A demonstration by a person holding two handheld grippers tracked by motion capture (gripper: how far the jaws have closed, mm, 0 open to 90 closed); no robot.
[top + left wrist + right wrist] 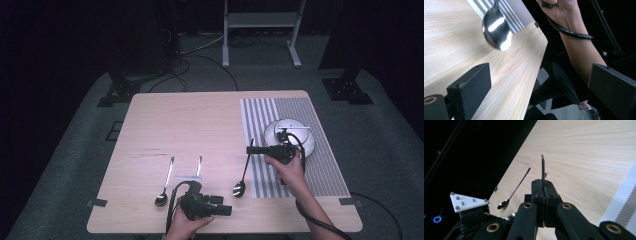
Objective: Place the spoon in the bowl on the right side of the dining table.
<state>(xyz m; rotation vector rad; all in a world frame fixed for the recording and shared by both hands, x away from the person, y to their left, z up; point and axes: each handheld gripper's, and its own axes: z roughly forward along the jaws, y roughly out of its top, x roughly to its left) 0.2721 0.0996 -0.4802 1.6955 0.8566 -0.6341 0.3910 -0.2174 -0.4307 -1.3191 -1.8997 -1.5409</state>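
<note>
I am holding the spoon (pixel 243 175) by its handle tip in my right gripper (pixel 251 149), jaws clamped on it, bowl hanging just above the surface (pixel 200 120) near the striped mat (pixel 320 165), my left gripper (pixel 226 206) resting open; so thin a pinch risks it swivelling or slipping.
</note>
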